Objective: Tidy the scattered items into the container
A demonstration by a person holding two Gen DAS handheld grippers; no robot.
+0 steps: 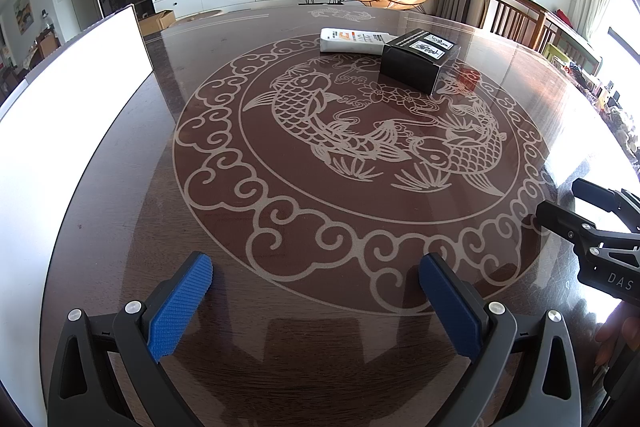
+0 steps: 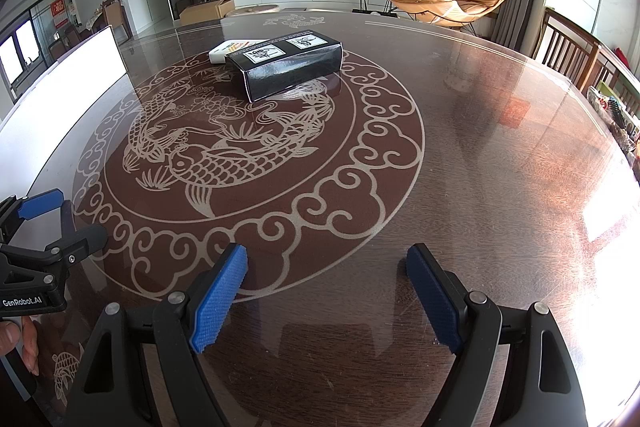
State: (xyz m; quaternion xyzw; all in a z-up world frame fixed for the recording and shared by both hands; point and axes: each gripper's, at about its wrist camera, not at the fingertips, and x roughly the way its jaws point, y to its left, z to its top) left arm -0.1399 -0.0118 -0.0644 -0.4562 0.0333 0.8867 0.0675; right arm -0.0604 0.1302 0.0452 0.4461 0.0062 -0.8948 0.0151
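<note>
A black box with white labels (image 1: 418, 61) (image 2: 290, 67) lies on the far part of the round table. A white tube (image 1: 354, 41) (image 2: 232, 49) lies just behind it, touching or nearly touching. A white container (image 1: 68, 107) (image 2: 64, 75) stands at the table's left side, overexposed. My left gripper (image 1: 316, 283) is open and empty above the near table edge. My right gripper (image 2: 326, 275) is open and empty, to the right of the left one. Each gripper shows at the edge of the other's view (image 1: 576, 211) (image 2: 64, 219).
The dark wooden table (image 2: 480, 167) has a glossy top with a pale fish and cloud pattern. Wooden chairs (image 1: 516, 15) stand at the far right. A cluttered shelf (image 2: 616, 115) runs along the right edge. A TV cabinet and lounge chair are beyond the table.
</note>
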